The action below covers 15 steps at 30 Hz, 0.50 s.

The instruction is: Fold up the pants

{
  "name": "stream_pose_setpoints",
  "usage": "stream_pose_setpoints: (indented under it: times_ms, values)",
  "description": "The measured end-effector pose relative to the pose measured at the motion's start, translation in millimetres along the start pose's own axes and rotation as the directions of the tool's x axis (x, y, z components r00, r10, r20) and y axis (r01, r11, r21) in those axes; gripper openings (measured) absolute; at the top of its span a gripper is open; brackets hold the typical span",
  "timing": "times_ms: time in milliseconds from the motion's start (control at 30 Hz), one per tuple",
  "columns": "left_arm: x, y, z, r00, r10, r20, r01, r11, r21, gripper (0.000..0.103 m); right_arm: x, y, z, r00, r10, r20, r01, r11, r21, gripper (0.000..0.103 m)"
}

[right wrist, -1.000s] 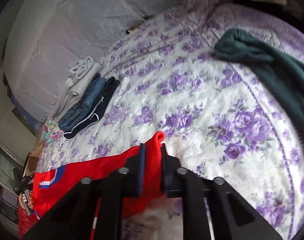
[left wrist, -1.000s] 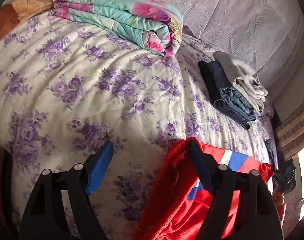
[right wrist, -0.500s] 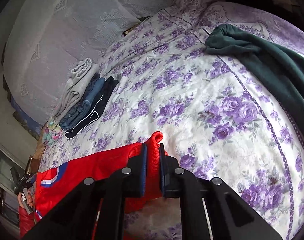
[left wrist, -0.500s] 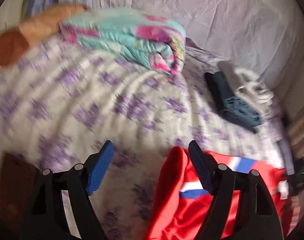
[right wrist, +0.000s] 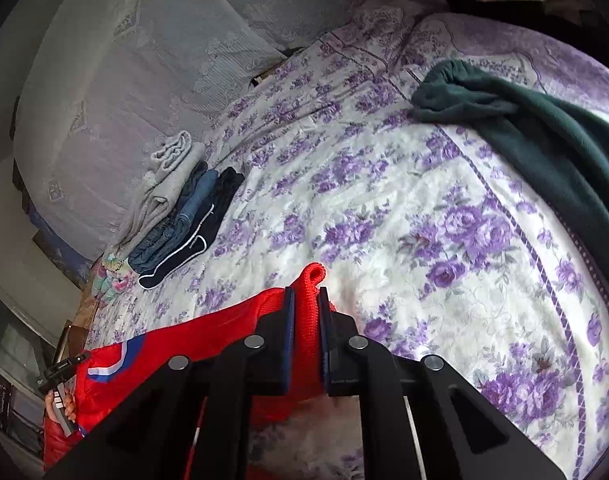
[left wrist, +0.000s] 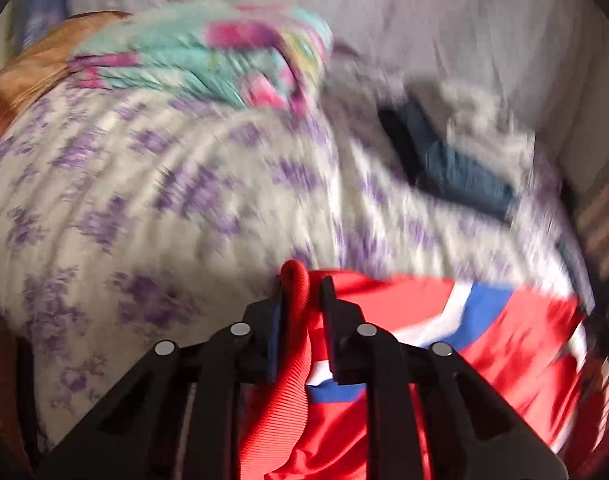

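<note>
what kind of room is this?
Most likely a bedroom: a bed with a purple floral bedspread, a folded quilt near its head, and a stack of folded clothes beside the red pants.

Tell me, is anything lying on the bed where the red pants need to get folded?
Nothing visible: the floral bedspread ahead of the red pants is bare. The folded clothes pile and green blanket lie off to the sides.

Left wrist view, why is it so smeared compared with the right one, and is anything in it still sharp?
Left wrist view: motion blur smears the bedspread and folded quilt; only the left gripper, closing on the red pants, stays crisp. Right wrist view: sharp throughout, with fisheye bending at the edges and dark corners; right gripper clear.
</note>
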State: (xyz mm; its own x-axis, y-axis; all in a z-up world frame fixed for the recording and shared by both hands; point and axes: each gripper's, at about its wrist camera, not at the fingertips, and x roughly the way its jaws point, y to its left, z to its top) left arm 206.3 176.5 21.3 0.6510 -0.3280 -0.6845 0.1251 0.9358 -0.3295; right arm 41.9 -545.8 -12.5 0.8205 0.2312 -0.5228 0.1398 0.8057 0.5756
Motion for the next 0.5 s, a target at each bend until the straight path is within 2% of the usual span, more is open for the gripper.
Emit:
stream_pose_setpoints:
  times_ms: [67, 167, 233, 267, 300, 333, 367, 400, 433, 500]
  values:
    - [-16.6, 11.7, 13.2, 0.997, -0.048, 0.058, 0.053, 0.996, -0.075, 0.015, 1.3, 9.3, 13.6, 1.0, 0.011, 0.004, -0.011, 1.0, -0.007, 0.011]
    - [-13.2, 7.4, 30.6, 0.995, 0.019, 0.094, -0.013, 0.998, -0.064, 0.015, 25.2, 27.4, 38.1, 1.0, -0.014, -0.015, 0.014, 0.999, -0.047, 0.011]
    - [3.0, 7.4, 39.7, 0.995, 0.054, 0.085, -0.048, 0.996, -0.073, 0.015, 53.6, 30.0, 52.1, 0.998, -0.034, -0.056, 0.032, 0.999, -0.027, 0.012]
    - [13.8, 10.5, 41.7, 0.995, 0.067, 0.069, -0.061, 0.995, -0.084, 0.016, 73.7, 27.5, 58.5, 0.995, -0.041, -0.091, 0.04, 0.999, -0.007, 0.015]
    - [32.3, 17.1, 42.3, 0.996, 0.08, 0.033, -0.076, 0.991, -0.111, 0.017, 91.1, 24.1, 62.0, 0.99, -0.066, -0.124, 0.067, 0.998, 0.006, 0.025]
    - [44.4, 21.8, 39.8, 0.996, 0.092, 0.004, -0.09, 0.987, -0.134, 0.021, 106.8, 18.3, 64.6, 0.983, -0.117, -0.139, 0.121, 0.992, 0.022, 0.042]
    - [54.7, 26.3, 36.9, 0.994, 0.112, -0.016, -0.113, 0.982, -0.152, 0.032, 113.9, 11.8, 64.5, 0.982, -0.141, -0.125, 0.148, 0.988, 0.048, 0.045]
    - [60.9, 30.4, 32.9, 0.991, 0.134, -0.02, -0.136, 0.978, -0.159, 0.037, 113.3, 7.5, 63.9, 0.988, -0.122, -0.094, 0.129, 0.989, 0.075, 0.044]
    - [61.1, 33.5, 29.7, 0.992, 0.124, -0.018, -0.125, 0.978, -0.168, 0.041, 110.4, 4.6, 62.8, 0.992, -0.103, -0.078, 0.11, 0.989, 0.098, 0.044]
    - [50.2, 40.1, 26.9, 0.998, 0.063, 0.006, -0.061, 0.981, -0.186, 0.043, 94.1, 0.8, 61.2, 0.996, -0.077, -0.041, 0.082, 0.989, 0.126, 0.044]
